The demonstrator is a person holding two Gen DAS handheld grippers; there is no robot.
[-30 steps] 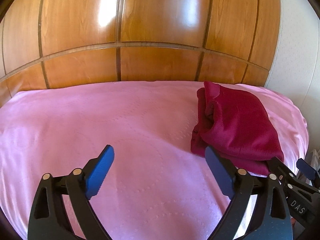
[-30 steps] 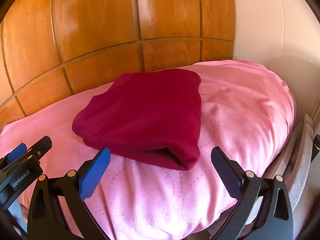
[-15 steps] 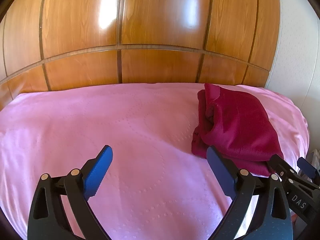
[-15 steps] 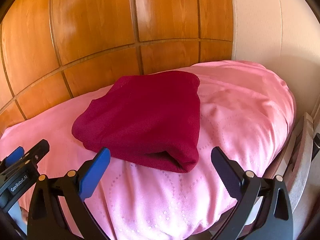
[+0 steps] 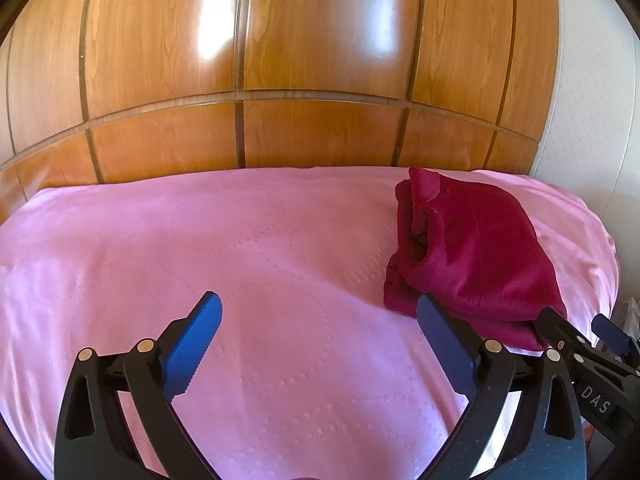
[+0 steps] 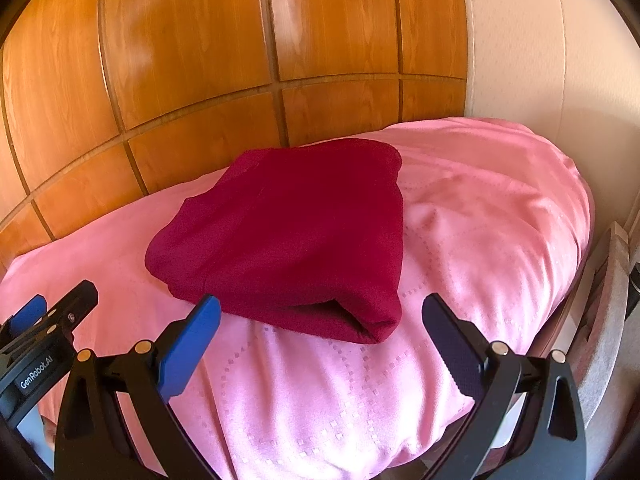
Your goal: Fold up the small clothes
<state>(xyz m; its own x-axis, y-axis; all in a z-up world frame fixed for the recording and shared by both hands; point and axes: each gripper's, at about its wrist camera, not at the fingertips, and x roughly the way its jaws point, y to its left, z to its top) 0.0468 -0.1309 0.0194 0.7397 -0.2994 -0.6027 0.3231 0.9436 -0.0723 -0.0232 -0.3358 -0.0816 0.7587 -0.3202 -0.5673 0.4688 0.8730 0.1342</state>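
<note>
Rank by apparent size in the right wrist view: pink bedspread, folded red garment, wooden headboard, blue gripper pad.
1-2. wooden headboard and pink bedspread: both fill large areas, too alike to rank.
3. folded red garment.
4. blue gripper pad: smallest, though nearness to the camera enlarges it.

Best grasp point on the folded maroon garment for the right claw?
Take the near right corner of the maroon garment, where the rounded fold stands thick above the pink bedspread. The right claw, open, can likely slide in low from the front and pinch all layers together.
</note>
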